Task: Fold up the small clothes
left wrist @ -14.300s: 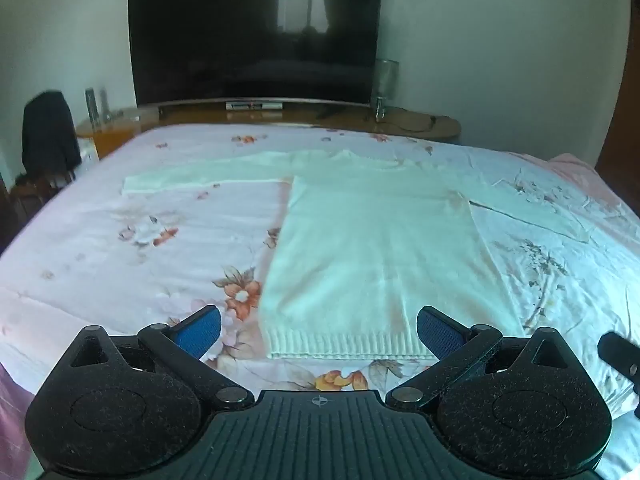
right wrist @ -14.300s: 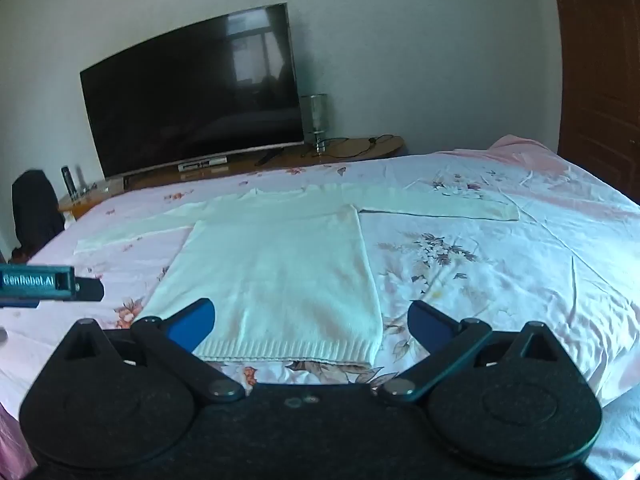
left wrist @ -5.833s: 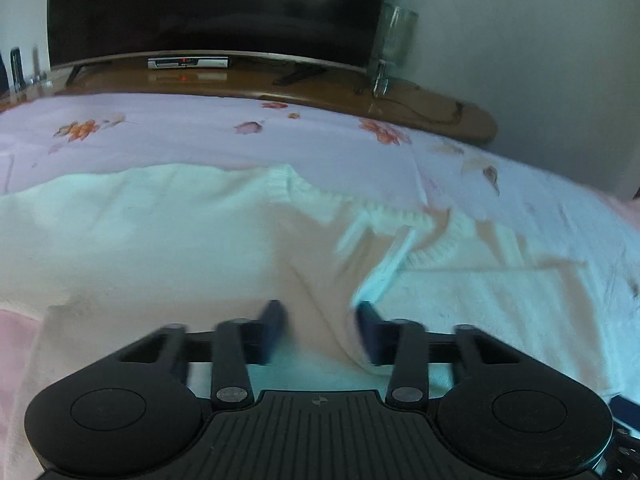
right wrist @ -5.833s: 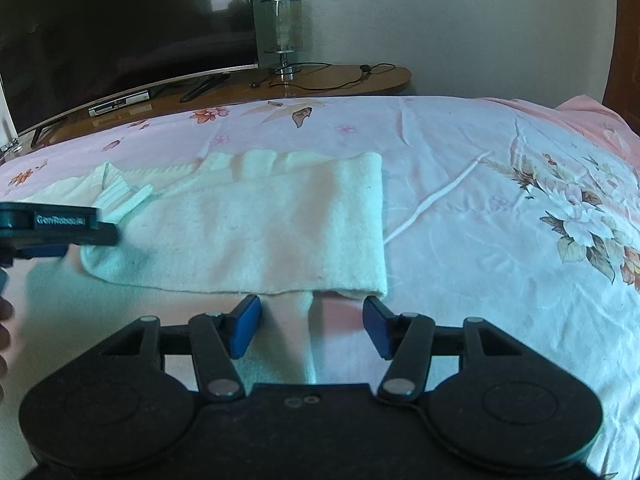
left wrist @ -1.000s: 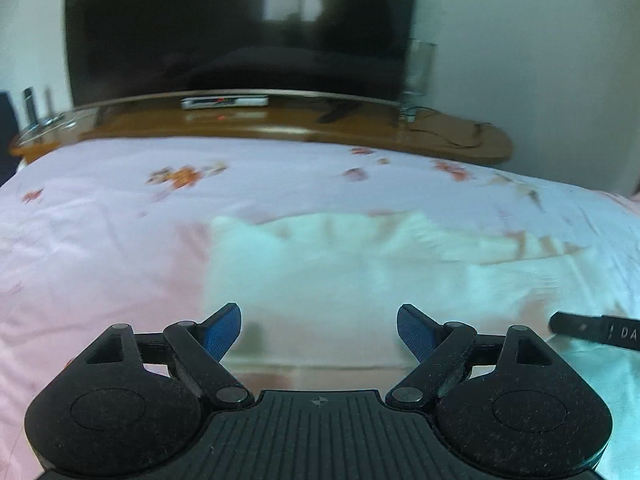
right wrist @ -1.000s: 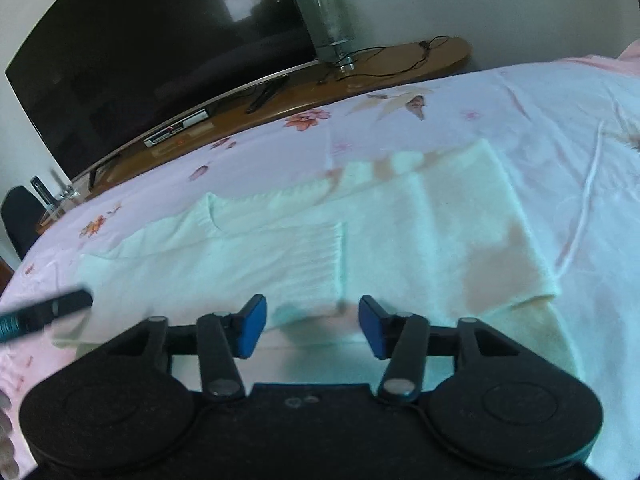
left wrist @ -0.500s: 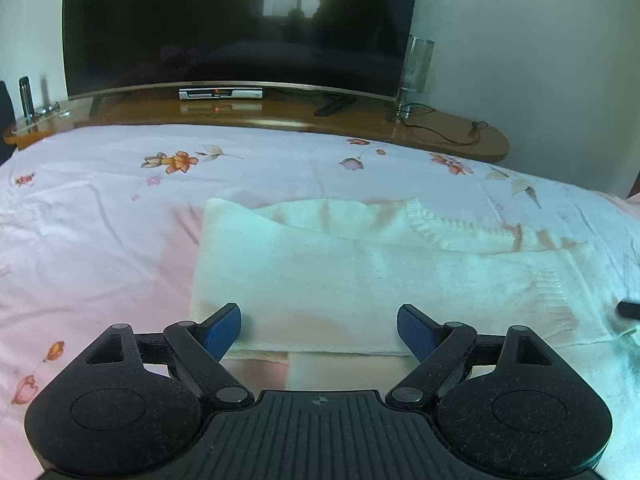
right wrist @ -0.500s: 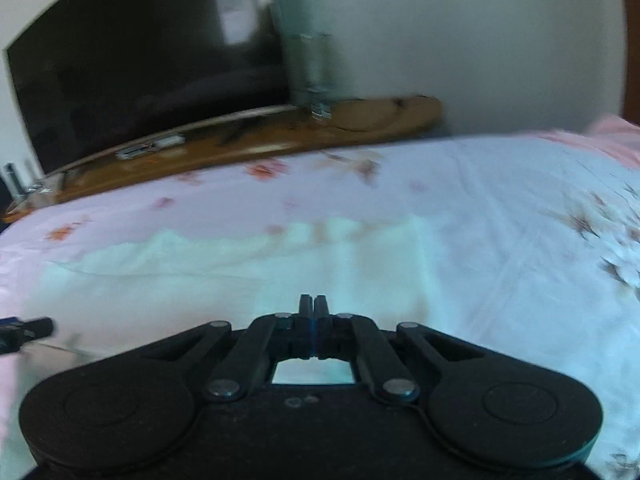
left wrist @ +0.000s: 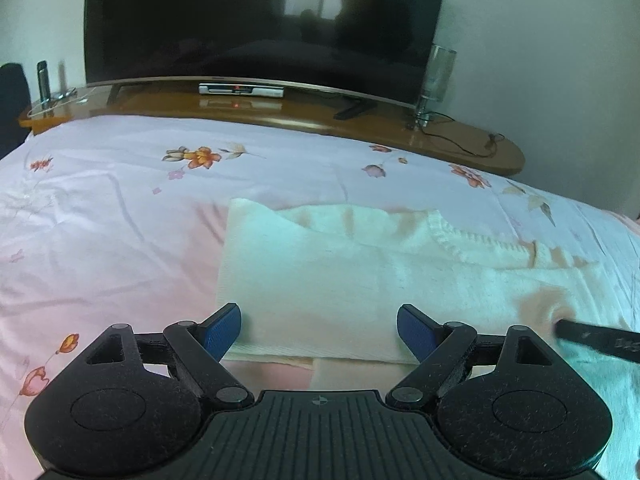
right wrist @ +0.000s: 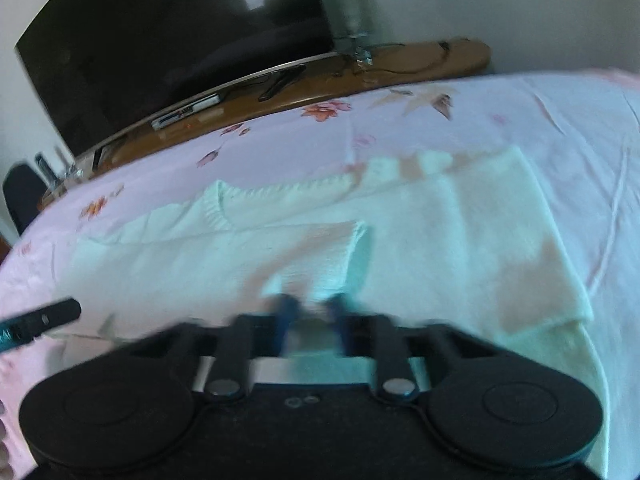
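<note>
We see the folded cream knitted sweater (left wrist: 360,280) lying on the floral-print bed sheet (left wrist: 100,240), nearer the bed's far edge. Behind that edge runs the curved wooden TV bench (left wrist: 280,112), bearing the large dark television (left wrist: 256,20), with the clear glass vase (left wrist: 434,76) at its right end.
</note>
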Demonstrator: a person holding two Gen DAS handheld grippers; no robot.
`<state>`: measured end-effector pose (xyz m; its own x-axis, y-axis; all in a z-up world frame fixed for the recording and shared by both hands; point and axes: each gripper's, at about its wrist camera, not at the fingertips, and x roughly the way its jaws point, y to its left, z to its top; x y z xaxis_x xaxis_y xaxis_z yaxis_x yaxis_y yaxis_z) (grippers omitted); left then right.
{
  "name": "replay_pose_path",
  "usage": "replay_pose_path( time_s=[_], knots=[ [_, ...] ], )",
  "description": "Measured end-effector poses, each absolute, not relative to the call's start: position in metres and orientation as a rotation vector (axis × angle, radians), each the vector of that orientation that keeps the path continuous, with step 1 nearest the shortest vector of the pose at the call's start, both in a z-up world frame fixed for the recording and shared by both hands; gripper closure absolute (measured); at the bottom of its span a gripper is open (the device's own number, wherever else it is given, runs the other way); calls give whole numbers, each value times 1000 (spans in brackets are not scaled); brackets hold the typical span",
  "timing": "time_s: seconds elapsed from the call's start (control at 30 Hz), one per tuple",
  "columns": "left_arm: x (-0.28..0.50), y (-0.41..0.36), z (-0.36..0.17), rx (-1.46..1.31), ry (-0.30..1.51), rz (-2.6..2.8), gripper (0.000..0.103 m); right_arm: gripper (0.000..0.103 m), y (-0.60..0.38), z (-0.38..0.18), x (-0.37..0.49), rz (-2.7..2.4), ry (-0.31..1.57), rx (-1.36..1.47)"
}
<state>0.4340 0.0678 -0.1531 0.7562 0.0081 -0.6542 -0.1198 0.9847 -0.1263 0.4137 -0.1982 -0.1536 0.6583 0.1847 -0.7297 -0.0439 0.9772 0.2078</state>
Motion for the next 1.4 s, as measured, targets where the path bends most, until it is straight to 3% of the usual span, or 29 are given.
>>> replay_pose_path(
  time_s=[0.23, 0.43, 0.67, 0.8, 0.87, 0.93, 1.1, 1.13, 1.17, 1.2, 1.27, 1.3, 1.4],
  knots=[
    [437, 74, -158, -184, 716, 67, 18, 95, -236, -102, 377, 57, 695, 45],
    [448, 71, -165, -226, 752, 52, 18, 95, -282, -135, 371, -24, 840, 81],
    [468, 76, -168, -315, 765, 50, 18, 95, -289, -140, 365, -92, 795, 62],
    [495, 84, -171, -370, 786, 51, 18, 81, -291, -141, 370, -37, 858, 94],
    [509, 88, -174, -395, 797, 55, 18, 58, -299, -137, 370, -41, 829, 148],
    [519, 89, -178, -415, 803, 53, 18, 61, -303, -137, 375, -48, 824, 190],
    [532, 79, -183, -354, 781, 30, 19, 80, -306, -144, 387, -82, 808, 205],
    [533, 77, -183, -342, 772, 27, 23, 87, -302, -145, 388, -77, 812, 185],
    [533, 76, -183, -340, 758, 22, 37, 90, -299, -145, 387, -73, 807, 165],
    [534, 74, -183, -335, 760, 11, 64, 91, -297, -143, 385, -73, 793, 155],
    [536, 74, -184, -336, 754, 19, 72, 91, -301, -140, 382, -71, 786, 171],
    [536, 75, -185, -334, 750, 22, 83, 91, -304, -143, 381, -72, 800, 185],
    [538, 78, -187, -320, 749, 32, 84, 94, -308, -148, 380, -71, 820, 145]
  ],
)
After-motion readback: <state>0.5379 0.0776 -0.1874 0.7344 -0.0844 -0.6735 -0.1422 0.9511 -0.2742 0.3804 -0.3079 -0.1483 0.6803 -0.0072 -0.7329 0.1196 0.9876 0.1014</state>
